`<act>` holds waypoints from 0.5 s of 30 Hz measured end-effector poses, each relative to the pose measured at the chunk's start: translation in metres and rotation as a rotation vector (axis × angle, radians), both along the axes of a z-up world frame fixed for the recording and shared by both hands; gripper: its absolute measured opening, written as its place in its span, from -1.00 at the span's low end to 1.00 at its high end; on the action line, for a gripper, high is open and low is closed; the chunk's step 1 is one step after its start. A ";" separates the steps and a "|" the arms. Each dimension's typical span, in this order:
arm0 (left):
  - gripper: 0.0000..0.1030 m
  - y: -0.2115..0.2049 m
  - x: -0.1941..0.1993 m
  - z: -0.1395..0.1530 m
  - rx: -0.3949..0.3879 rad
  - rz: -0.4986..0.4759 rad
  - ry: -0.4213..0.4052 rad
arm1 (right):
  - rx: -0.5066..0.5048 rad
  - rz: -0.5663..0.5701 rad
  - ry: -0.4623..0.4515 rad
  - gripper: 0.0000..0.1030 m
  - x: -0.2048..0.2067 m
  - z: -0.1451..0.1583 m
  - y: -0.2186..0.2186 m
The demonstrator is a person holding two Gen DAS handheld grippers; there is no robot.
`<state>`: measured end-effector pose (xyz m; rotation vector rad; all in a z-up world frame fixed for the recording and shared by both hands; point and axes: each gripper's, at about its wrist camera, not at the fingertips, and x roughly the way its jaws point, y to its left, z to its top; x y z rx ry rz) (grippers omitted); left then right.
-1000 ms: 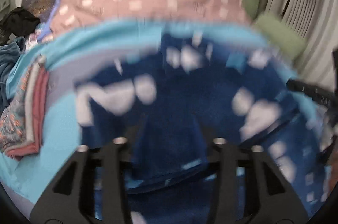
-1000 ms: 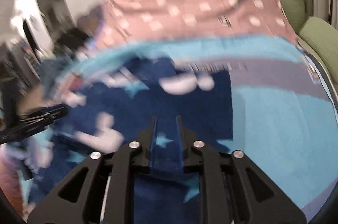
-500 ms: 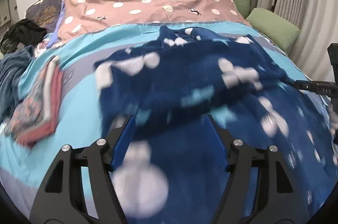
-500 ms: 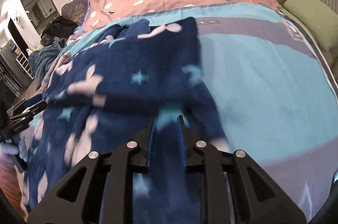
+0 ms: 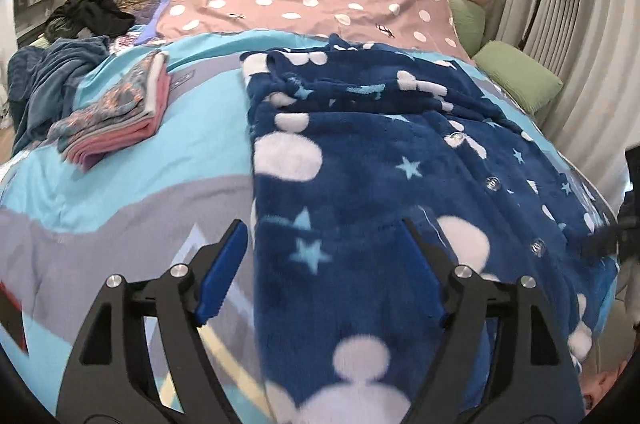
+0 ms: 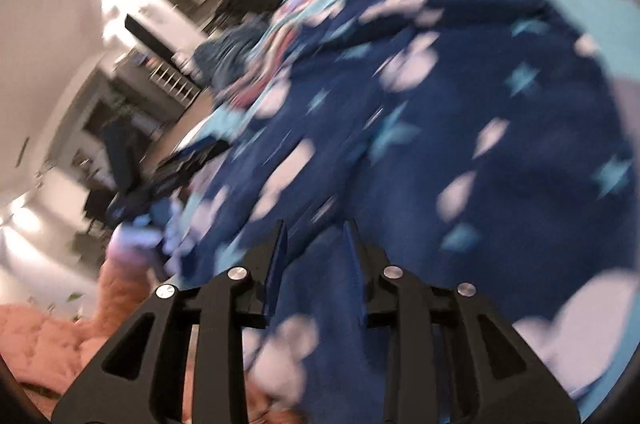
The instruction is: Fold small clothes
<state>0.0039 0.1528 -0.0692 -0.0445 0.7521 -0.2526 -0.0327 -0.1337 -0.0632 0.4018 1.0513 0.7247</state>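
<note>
Looking at the near bottom of the frame first: left gripper (image 5: 322, 260) has its jaws spread wide, holding nothing, straddling the near left edge of the navy fleece top (image 5: 384, 160). Its long axis runs straight away from the jaws up the blue bedsheet (image 5: 100, 184). Right gripper (image 6: 314, 248) is blurry, fabric between its narrowed jaws, but can't tell if it's gripping. One garment laid out, two grippers, left looks nearer that edge. Upper left, one folded pile (image 5: 116, 112); farther back, two green pillows (image 5: 516, 76).
</note>
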 end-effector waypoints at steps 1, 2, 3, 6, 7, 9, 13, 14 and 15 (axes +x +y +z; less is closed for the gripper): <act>0.51 0.003 -0.005 0.000 -0.011 0.006 -0.001 | 0.019 0.022 0.013 -0.42 -0.006 -0.003 0.006; 0.51 0.005 -0.010 0.001 -0.021 0.010 -0.001 | 0.034 0.035 0.028 -0.42 -0.011 -0.005 0.011; 0.51 0.007 -0.017 0.001 -0.032 0.010 0.000 | 0.044 0.045 0.041 -0.42 -0.013 -0.007 0.015; 0.52 0.009 -0.032 0.000 -0.029 0.010 -0.004 | 0.043 0.074 0.068 -0.33 -0.017 -0.015 0.027; 0.52 0.010 -0.038 -0.001 -0.021 0.011 -0.005 | 0.021 0.069 0.075 -0.28 -0.017 -0.018 0.031; 0.53 0.013 -0.049 -0.004 -0.010 0.024 0.002 | -0.007 0.052 0.095 -0.28 -0.019 -0.025 0.035; 0.53 0.024 -0.068 -0.003 -0.018 0.053 -0.005 | -0.028 0.036 0.100 -0.27 -0.019 -0.021 0.037; 0.53 0.027 -0.072 -0.002 -0.024 0.054 -0.009 | -0.025 0.039 0.103 -0.24 -0.018 -0.020 0.038; 0.54 0.032 -0.078 -0.001 -0.034 0.055 -0.012 | -0.018 0.039 0.111 -0.23 -0.016 -0.021 0.039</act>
